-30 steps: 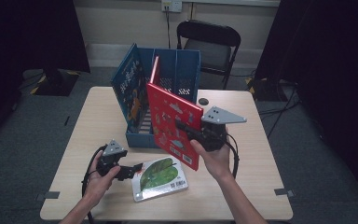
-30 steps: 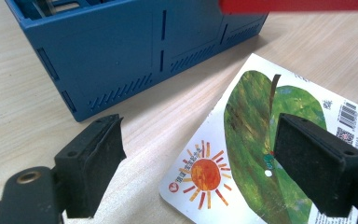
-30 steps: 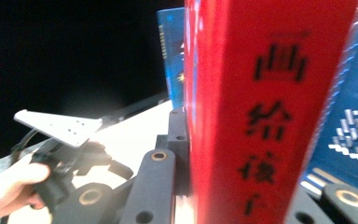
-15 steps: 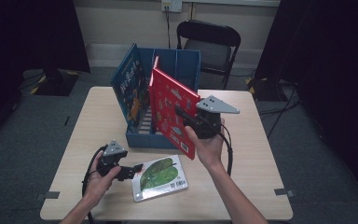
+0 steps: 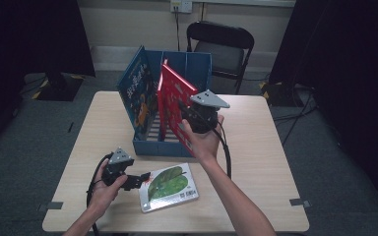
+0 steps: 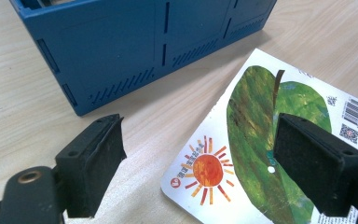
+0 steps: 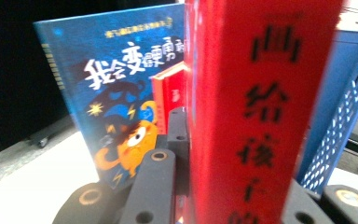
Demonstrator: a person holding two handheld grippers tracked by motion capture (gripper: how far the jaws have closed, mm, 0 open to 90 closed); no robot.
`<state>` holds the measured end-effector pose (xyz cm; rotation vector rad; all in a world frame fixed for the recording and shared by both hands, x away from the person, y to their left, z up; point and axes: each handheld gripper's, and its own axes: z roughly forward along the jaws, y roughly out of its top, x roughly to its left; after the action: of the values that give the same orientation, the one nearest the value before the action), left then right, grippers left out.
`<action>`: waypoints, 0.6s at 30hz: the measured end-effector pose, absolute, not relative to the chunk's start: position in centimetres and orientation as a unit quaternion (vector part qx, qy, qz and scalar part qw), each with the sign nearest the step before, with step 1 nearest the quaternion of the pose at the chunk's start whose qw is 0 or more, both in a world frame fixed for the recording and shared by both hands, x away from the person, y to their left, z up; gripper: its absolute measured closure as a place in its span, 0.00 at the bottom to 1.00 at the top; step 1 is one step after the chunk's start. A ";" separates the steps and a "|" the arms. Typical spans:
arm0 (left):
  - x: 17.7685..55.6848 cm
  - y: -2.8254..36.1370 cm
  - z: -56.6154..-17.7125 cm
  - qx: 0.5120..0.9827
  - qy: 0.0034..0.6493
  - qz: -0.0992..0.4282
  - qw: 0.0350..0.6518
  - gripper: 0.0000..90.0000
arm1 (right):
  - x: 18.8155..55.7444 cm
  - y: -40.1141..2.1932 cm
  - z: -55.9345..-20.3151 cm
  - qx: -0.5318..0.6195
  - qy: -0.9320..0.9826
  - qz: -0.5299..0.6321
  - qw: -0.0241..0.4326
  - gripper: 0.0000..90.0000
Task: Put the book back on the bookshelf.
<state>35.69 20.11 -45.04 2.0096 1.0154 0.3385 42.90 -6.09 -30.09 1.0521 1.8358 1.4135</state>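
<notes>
We see the right gripper (image 5: 189,115) clamped on the red book (image 5: 174,101), upright above the blue crate (image 5: 197,66) mid-tabletop; the left gripper (image 5: 138,181), jaws apart, rests beside the leaf book (image 5: 170,187) near the front edge.

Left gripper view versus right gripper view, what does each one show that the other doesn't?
Left gripper view: the open left gripper above a leaf-cover book lying flat on the table.

Right gripper view: the right gripper shut on a red book, with a dark blue picture book standing behind it.

Both: the blue crate.
</notes>
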 end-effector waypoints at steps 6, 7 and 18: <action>35.7 20.1 -45.1 0.802 0.405 0.132 0.418 0.18 | 44.3 -5.5 -29.9 0.414 0.679 0.525 0.303 0.90; 35.7 20.1 -45.1 0.802 0.406 0.131 0.418 0.18 | 44.5 -5.4 -29.8 0.418 0.678 0.524 0.302 0.90; 35.8 20.4 -45.1 0.797 0.416 0.143 0.415 0.18 | 47.0 -3.5 -29.7 0.445 0.666 0.505 0.322 0.90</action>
<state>35.78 20.41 -45.06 2.0010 1.0439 0.3597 46.95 -3.54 -29.71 1.1684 1.7482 1.3264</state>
